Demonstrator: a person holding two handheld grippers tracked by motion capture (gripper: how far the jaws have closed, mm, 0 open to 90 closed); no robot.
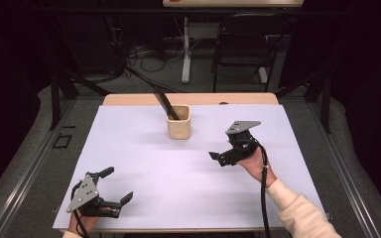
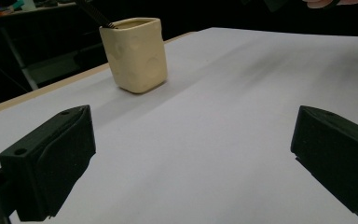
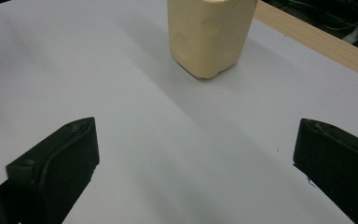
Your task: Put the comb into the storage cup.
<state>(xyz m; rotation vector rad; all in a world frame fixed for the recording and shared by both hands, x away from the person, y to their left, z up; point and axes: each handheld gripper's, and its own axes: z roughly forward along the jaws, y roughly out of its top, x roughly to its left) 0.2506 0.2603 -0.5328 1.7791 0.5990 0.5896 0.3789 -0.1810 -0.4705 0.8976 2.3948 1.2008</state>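
A cream square cup (image 1: 178, 127) stands on the white sheet (image 1: 144, 163) near the table's far middle. A black utensil (image 1: 164, 103) leans out of it to the upper left. My left gripper (image 1: 116, 186) is at the front left, open, with nothing between its jaws. In the left gripper view the cup (image 2: 137, 53) and the utensil (image 2: 93, 14) lie ahead to the left of the open left gripper (image 2: 193, 158). My right gripper (image 1: 223, 148) hovers right of the cup, open and empty. In the right gripper view the cup (image 3: 209, 35) stands just ahead of that gripper (image 3: 196, 163).
The wooden table edge (image 1: 188, 99) shows beyond the sheet and again as a strip (image 3: 317, 44) in the right gripper view. Behind the table stand a dark chair (image 1: 243, 44), a white table leg (image 1: 185, 49) and cables on the floor. Black frame legs flank both sides.
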